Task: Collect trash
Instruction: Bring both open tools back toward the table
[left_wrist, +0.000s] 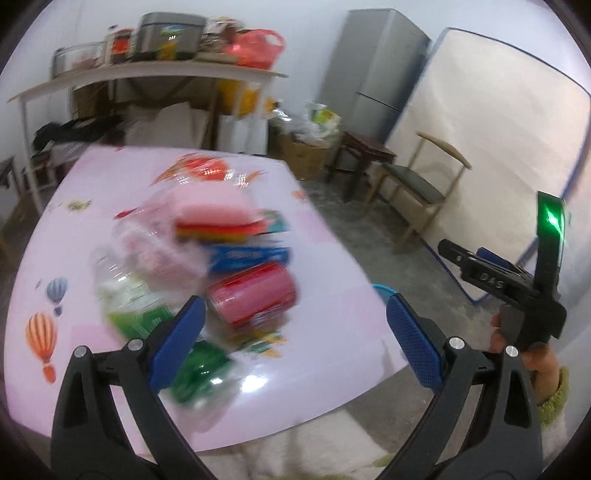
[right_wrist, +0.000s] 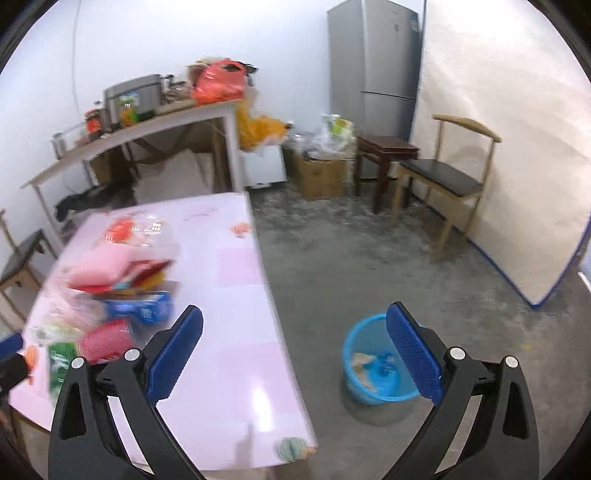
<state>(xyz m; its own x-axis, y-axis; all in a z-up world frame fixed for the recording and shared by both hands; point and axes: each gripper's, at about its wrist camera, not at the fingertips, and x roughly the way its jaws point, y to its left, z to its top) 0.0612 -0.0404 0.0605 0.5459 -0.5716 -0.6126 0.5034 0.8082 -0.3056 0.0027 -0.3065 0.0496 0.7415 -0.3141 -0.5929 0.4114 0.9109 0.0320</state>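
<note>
Left wrist view shows me the pile of trash (left_wrist: 207, 280) on the pink table (left_wrist: 332, 332), and it looks smeared, so I think my hands are going fast. That is my first worry: if I come in this fast, I could bump the red can (left_wrist: 253, 295) and it may roll off the table edge. The clear bottle (left_wrist: 122, 291) with the green label lies beside the can and could roll too. The blue box (left_wrist: 247, 256) sits just behind the can, so a grab at one thing may push the other.

My next worry is the blue bucket (right_wrist: 373, 362). It stands on the floor, well apart from the pile, off the table's side. A weak hold could drop something on the way to it.

My left gripper (left_wrist: 295, 339) hangs over the near end of the pile and points down at it. Its fingers are spread wide and hold nothing. My right gripper (right_wrist: 295, 347) is off to the side of the pile, between the table edge and the bucket, tipped down. It is wide open too, with nothing in it.
</note>
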